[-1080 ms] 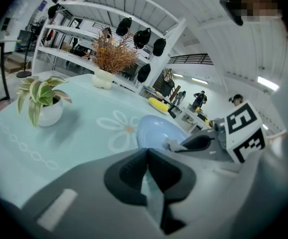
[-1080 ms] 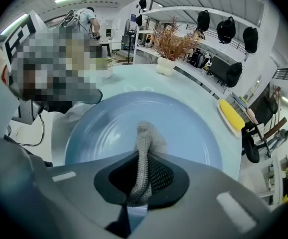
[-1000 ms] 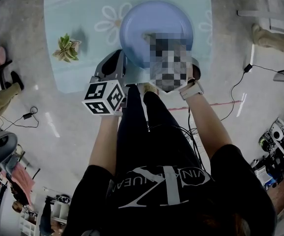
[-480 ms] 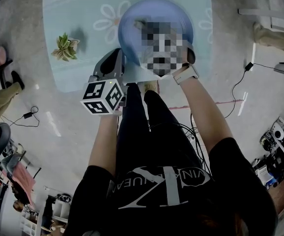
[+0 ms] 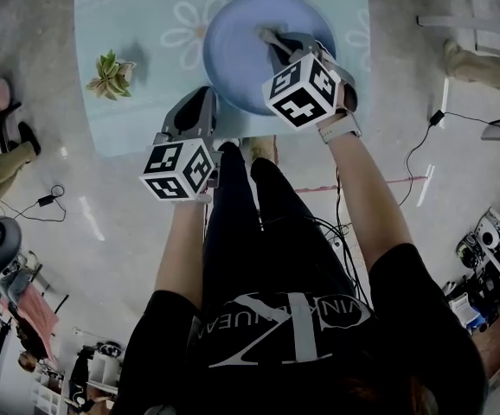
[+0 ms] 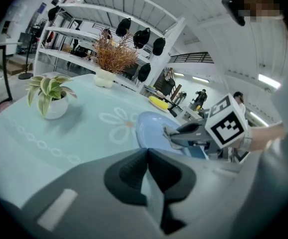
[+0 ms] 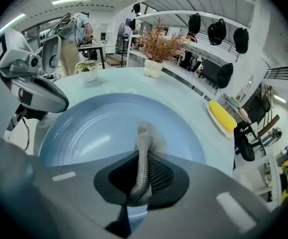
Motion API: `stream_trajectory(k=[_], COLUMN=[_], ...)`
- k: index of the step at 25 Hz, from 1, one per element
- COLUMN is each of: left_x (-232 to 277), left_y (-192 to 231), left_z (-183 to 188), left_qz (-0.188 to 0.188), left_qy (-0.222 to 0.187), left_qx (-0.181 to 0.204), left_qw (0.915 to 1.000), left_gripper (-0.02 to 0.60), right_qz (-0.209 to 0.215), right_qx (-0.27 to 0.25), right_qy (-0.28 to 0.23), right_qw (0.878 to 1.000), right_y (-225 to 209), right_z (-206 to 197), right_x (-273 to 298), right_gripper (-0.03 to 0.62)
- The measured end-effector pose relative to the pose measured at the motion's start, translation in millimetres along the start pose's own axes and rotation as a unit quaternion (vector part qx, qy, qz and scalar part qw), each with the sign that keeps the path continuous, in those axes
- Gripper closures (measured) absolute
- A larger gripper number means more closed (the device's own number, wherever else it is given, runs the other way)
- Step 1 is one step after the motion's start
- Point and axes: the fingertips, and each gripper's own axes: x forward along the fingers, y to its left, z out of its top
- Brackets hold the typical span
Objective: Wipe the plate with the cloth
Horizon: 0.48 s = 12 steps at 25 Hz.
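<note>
The right tongs (image 7: 142,159) are clamped on a bunched grey cloth (image 7: 144,142), whose free end pokes out over the middle of the blue plate (image 7: 84,133). The plate sits on the pale counter (image 5: 137,24), upper centre of the head view and close to the counter's lower edge. The left tongs (image 6: 146,156) are pinched together on nothing and hang just off the plate's lower-left rim, not touching it as far as I can see. So nothing steadies the plate, and I reckon a firm stroke toward the bottom of the frame could skate it to that edge. Only a narrow fold is gripped. Dragging may pull the cloth loose and let the hard tips scrape the plate.
</note>
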Motion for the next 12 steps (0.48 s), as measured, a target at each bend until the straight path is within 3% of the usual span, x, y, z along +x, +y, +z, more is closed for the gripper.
stream_trajectory(k=[6, 12], left_x=[-9.5, -32.8], left_y=[-17.1, -31.6], left_z=[7.8, 21.4], left_qz=[-0.008, -0.009], left_qy=[-0.013, -0.025], left_qx=[0.002, 0.018], left_qw=[0.9999, 0.9995], left_gripper=[0.581, 0.581], right_qz=[0.013, 0.008], right_qx=[0.02, 0.11], right_qy=[0.021, -0.053], right_qw=[0.999, 0.992], right_y=[-3.7, -12.7], right_z=[-22.7, -27.2], right_x=[-20.8, -69.2], right_gripper=[0.56, 0.56])
